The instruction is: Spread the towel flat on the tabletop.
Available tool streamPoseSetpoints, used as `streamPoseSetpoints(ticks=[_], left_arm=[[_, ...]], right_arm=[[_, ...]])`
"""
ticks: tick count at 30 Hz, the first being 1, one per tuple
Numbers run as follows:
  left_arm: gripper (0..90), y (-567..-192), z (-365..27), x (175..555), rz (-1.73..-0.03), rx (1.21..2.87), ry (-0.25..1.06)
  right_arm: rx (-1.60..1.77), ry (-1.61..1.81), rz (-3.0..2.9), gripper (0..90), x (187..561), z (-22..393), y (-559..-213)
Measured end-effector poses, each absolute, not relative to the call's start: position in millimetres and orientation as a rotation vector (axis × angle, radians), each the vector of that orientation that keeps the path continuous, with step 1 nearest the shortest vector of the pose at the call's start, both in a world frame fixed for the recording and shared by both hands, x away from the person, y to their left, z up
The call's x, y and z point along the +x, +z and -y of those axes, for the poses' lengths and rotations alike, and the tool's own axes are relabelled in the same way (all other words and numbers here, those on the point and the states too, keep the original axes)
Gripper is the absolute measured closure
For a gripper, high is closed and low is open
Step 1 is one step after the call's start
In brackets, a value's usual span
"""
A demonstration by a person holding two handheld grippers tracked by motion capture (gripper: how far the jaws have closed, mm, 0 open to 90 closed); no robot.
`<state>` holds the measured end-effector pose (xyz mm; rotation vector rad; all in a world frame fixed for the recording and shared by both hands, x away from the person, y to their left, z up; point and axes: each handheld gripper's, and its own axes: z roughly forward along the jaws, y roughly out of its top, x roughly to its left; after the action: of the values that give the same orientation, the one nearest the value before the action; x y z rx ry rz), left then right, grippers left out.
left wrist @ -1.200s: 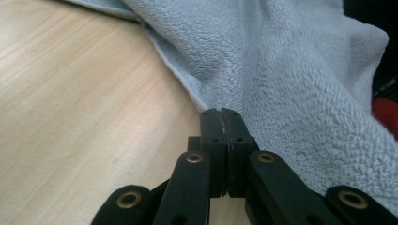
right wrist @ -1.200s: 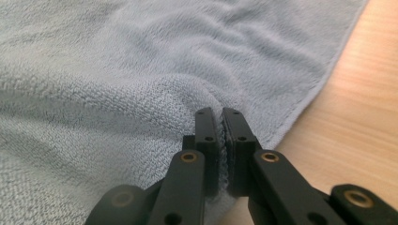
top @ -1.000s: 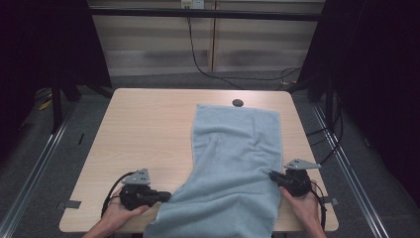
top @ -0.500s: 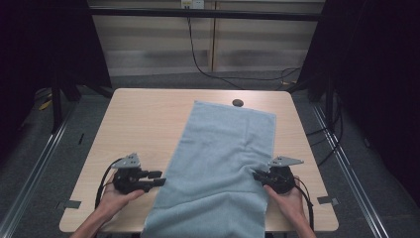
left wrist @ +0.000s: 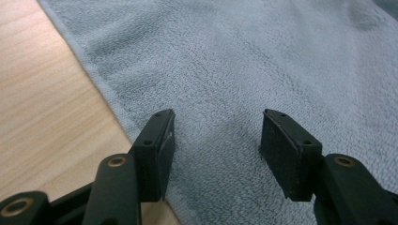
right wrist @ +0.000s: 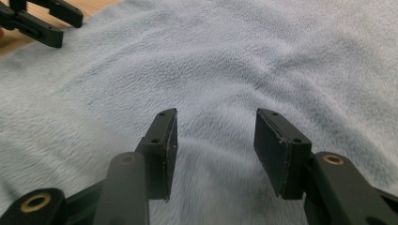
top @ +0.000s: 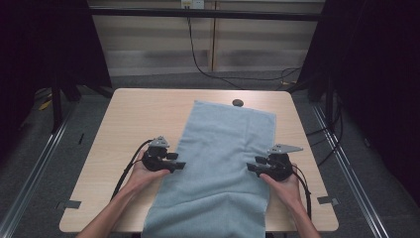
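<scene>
A light blue towel (top: 223,163) lies spread flat down the middle of the wooden table (top: 133,114), its near end hanging over the front edge. My left gripper (top: 178,165) is at the towel's left edge, jaws pointing right; its jaws have just been opening and stand apart over the towel (left wrist: 244,75) with nothing gripped. My right gripper (top: 250,168) is at the towel's right edge, pointing left. Its jaws have also just been opening and hover open above the towel (right wrist: 225,70). The left gripper (right wrist: 42,21) shows far off in the right gripper view.
A small dark round object (top: 237,103) sits at the table's far edge, just beyond the towel. Bare wood lies left and right of the towel. Cables trail from both grippers toward the front edge.
Both grippers let go of the towel and opened. They moved forward along its side edges, away from the front edge. The towel, rumpled a second ago, now lies flat.
</scene>
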<state>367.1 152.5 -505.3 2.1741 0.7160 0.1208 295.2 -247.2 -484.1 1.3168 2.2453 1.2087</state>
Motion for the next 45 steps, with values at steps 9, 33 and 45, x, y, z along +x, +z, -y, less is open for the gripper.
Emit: streamPoseSetpoints(ticks=[9, 33, 45], left_arm=[[84.2, -506.2, -181.0, 353.0, -0.689, 2.185, 0.139], [84.1, -505.0, -218.1, 275.0, -0.652, 2.170, 0.000], [80.6, -493.6, -219.3, 229.5, -0.541, 2.163, -0.022]], right_arm=[[1.306, 1.171, -2.281, 45.6, 302.2, 239.8, -494.7], [1.126, 1.102, -2.478, 83.9, 249.8, 209.5, -500.4], [1.071, 1.077, -2.550, 71.3, 206.0, 214.7, -495.2]])
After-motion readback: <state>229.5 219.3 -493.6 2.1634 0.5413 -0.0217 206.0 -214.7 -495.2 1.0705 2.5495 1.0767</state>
